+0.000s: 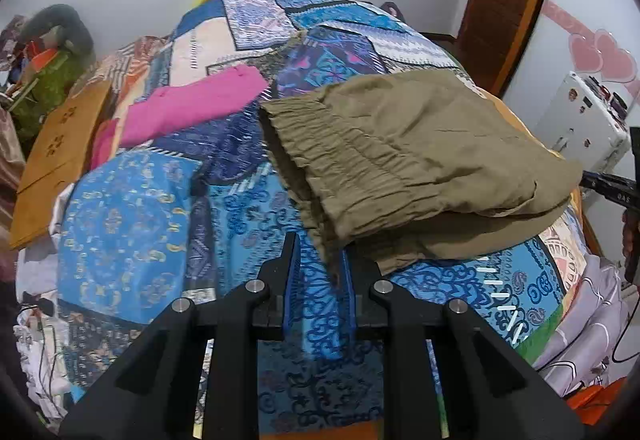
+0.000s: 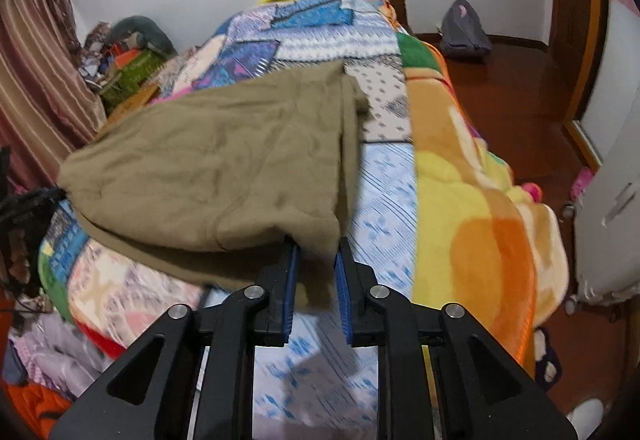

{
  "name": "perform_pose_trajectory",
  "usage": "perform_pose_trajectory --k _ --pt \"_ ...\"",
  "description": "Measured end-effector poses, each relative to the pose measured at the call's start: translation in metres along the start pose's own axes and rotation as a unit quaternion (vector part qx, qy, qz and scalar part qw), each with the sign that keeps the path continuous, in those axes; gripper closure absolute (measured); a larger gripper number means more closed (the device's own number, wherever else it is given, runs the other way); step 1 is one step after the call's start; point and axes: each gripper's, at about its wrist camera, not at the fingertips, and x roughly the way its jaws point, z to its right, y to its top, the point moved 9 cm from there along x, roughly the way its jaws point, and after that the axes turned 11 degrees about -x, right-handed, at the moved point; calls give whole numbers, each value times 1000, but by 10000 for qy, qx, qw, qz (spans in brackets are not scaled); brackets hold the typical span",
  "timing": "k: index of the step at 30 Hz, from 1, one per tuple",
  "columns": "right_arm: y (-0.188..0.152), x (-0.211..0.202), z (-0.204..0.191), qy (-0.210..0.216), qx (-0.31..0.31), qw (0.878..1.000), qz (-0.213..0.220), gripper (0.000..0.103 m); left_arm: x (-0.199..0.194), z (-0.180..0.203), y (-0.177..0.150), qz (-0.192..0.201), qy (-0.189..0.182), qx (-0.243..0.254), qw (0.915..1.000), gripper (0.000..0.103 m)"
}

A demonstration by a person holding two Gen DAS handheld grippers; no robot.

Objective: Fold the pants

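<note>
- Left wrist view: the left gripper (image 1: 318, 252) reaches forward and low over the patchwork bedspread (image 1: 160, 208), its black linkage arms filling the lower frame.
- Its blue-padded fingers (image 1: 291, 272) stand apart with a clear gap; the near corner of the olive pants (image 1: 400, 152), at the gathered elastic waistband (image 1: 320, 160), hangs at the tip of the right-hand finger. Whether the cloth is pinched cannot be told from this view.
- Olive pants lie folded over on the bedspread, waistband toward the left gripper, body running off to the right.
- At the right edge of this view, part of a dark tool meets the far end of the pants; its fingers are not visible here.
- A pink garment (image 1: 192, 108) lies flat on the bedspread beyond the pants, apart from them. A wooden board (image 1: 60, 156) leans at the left edge of the bed.
- Right wrist view: the right gripper (image 2: 316, 260) points forward along the bed, level with the cloth's edge.
- Its fingers (image 2: 343, 280) are partly spread, with the hem corner of the pants (image 2: 224, 160) hanging down between them; the cloth touches the left-hand pad, while contact on the other pad is unclear.
- An orange and yellow fleece blanket (image 2: 480, 220) covers the bed's right side, beside the pants but not under them.
- A grey bag (image 2: 464, 28) sits on the wooden floor past the bed.
</note>
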Motion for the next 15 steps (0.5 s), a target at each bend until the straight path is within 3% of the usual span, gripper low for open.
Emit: perform_pose_trajectory --k 4,8,15 --pt "1 -16 15 -210 119 9997 11 86 -11 -10 9 130 245 -81 9996 85" --pt "18 -33 22 -371 170 9989 232 86 -27 -13 25 288 175 -281 9990 85" --pt "61 -30 -26 82 -198 9980 601 74 -32 32 43 369 -259 -205 9988 85"
